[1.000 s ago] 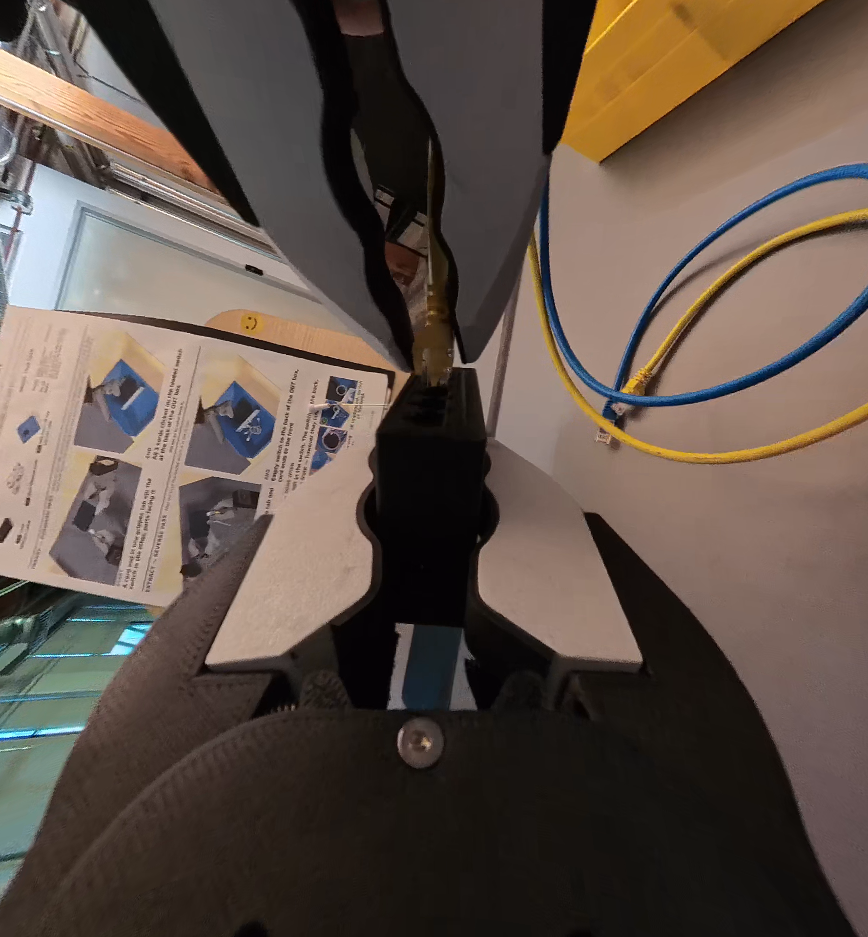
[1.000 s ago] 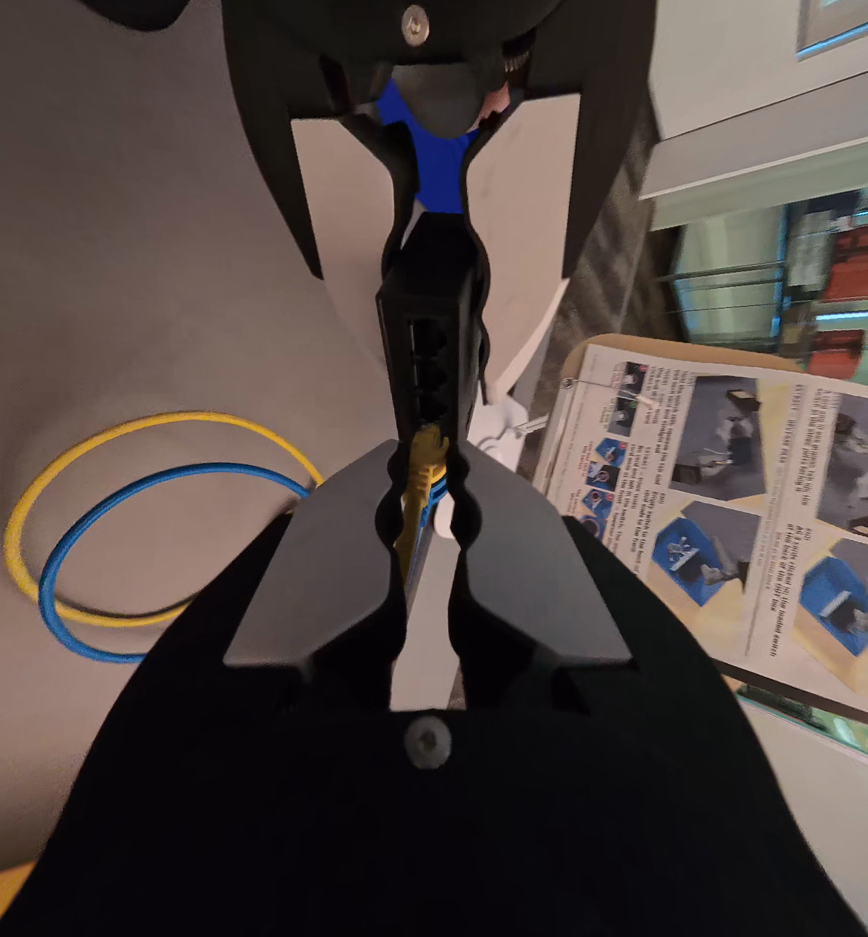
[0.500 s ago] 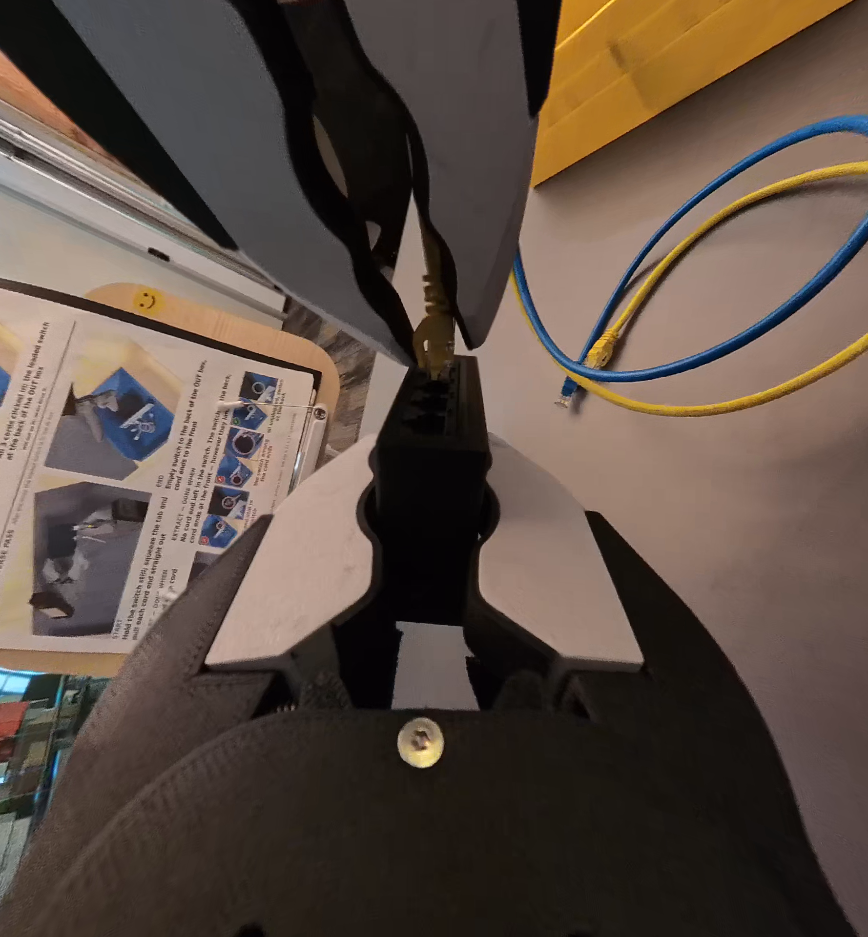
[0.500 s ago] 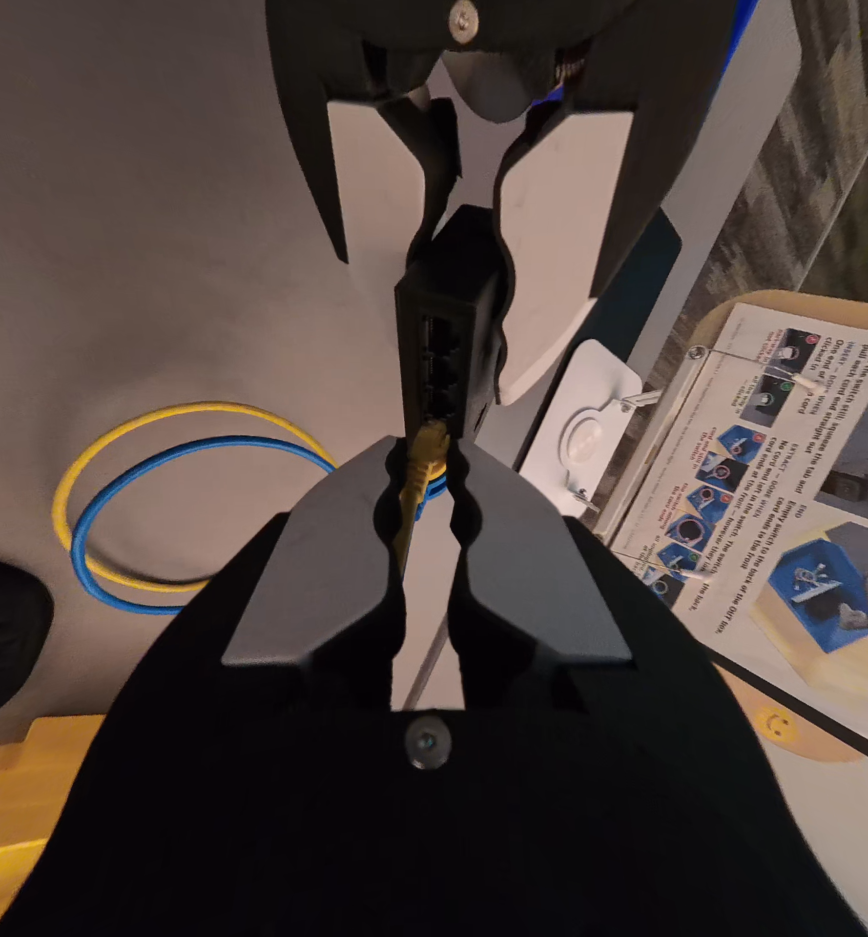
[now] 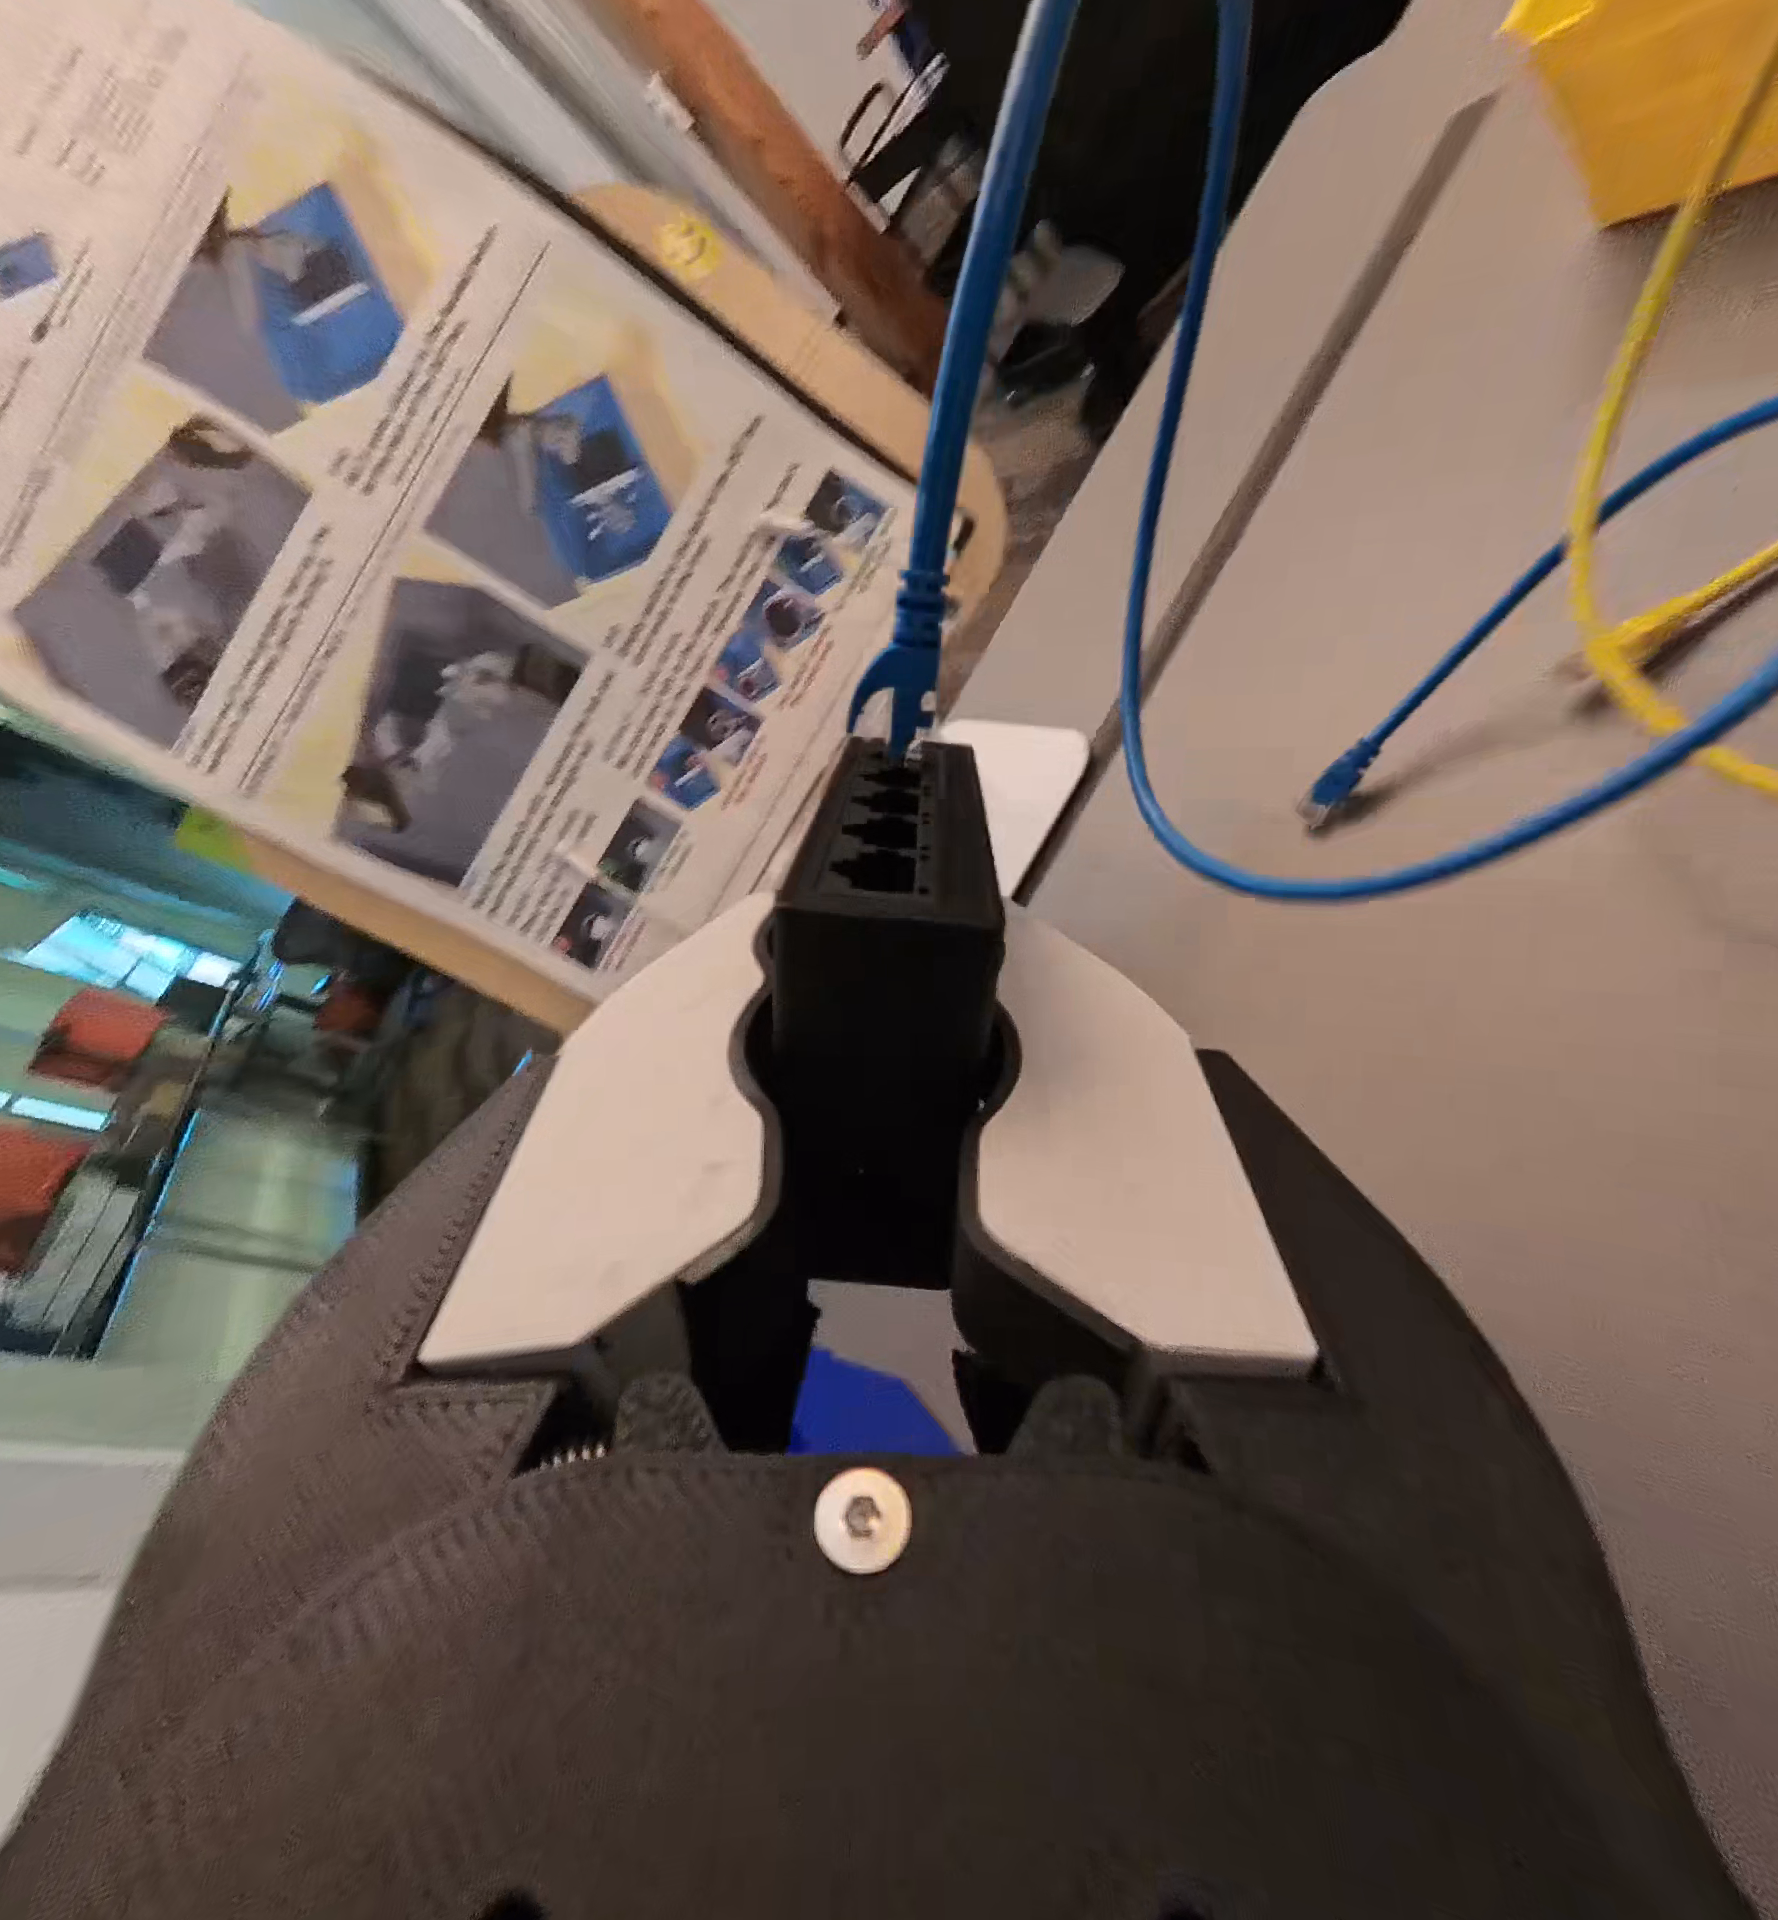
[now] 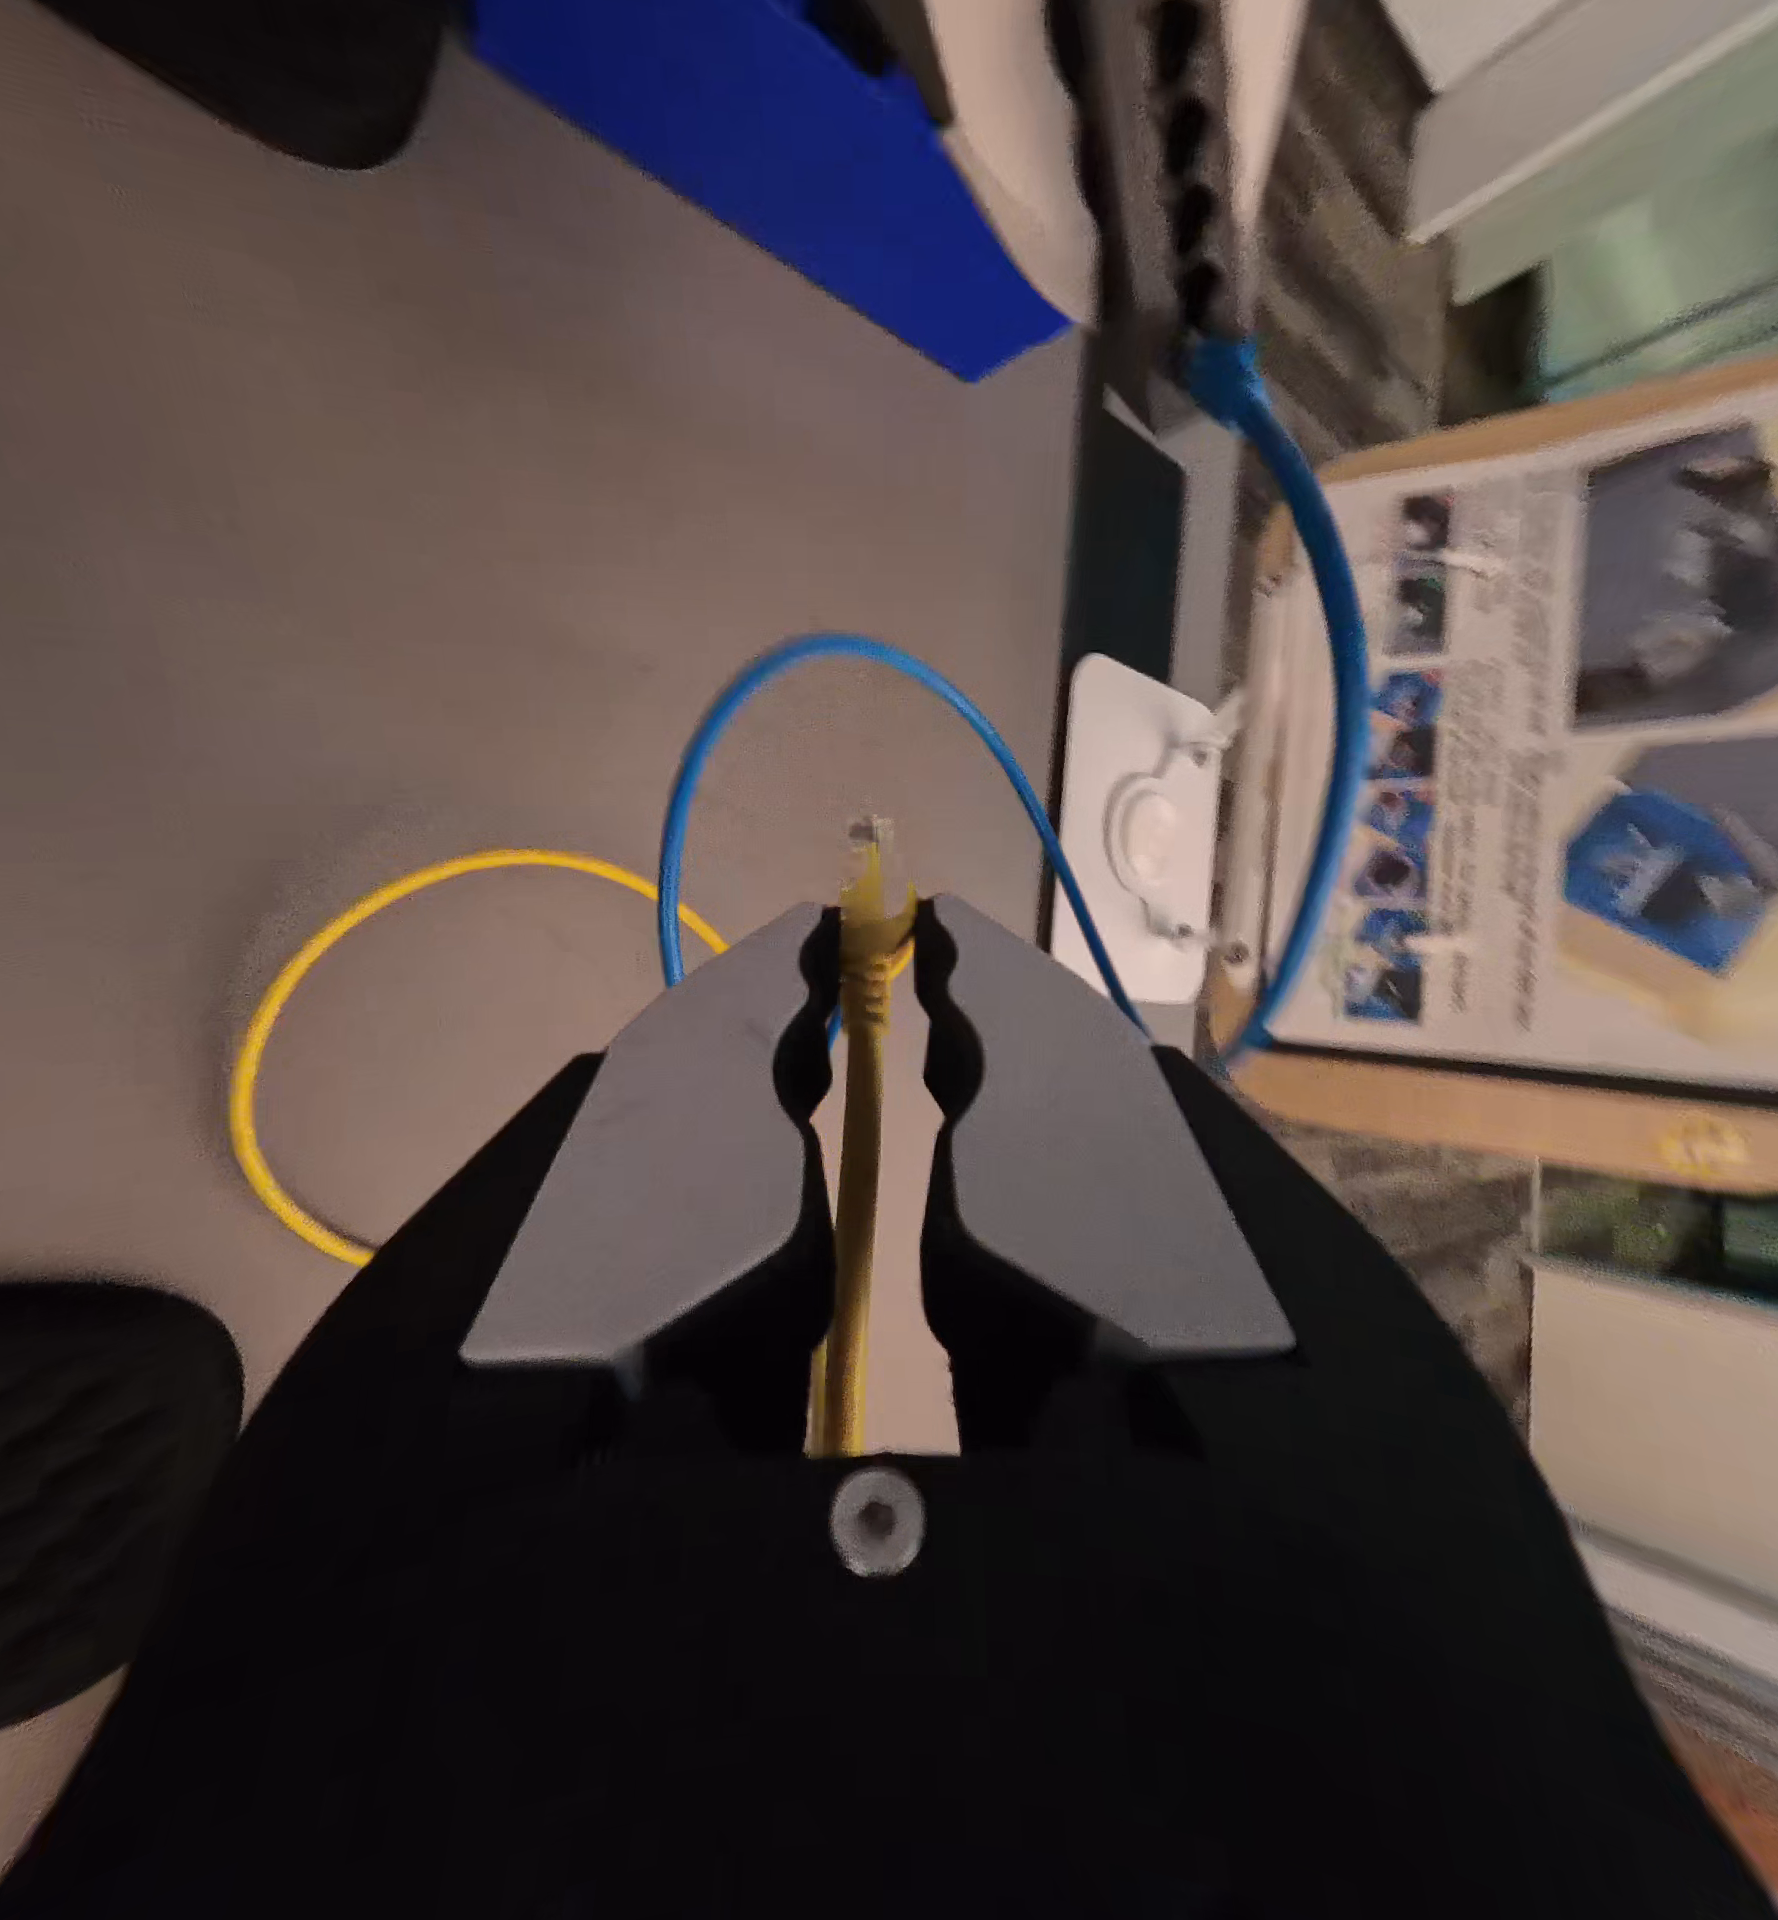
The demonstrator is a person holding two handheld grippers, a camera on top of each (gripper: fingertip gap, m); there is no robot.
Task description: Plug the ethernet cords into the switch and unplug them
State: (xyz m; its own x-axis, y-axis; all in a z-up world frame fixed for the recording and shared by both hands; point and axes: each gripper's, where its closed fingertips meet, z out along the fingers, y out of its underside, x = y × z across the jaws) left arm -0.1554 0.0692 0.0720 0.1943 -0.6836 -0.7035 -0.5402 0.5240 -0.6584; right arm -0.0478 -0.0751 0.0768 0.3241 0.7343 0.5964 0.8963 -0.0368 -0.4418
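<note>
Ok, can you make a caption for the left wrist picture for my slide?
Left tongs grip the black switch, a blue cord plugged into its far port.

There are two cords: one blue cord [image 5: 952, 312] and one yellow cord [image 6: 857, 1143]. One black switch [image 5: 890, 997] shows, plus one picture sheet [image 5: 365, 499] and one yellow box [image 5: 1685, 94].
</note>
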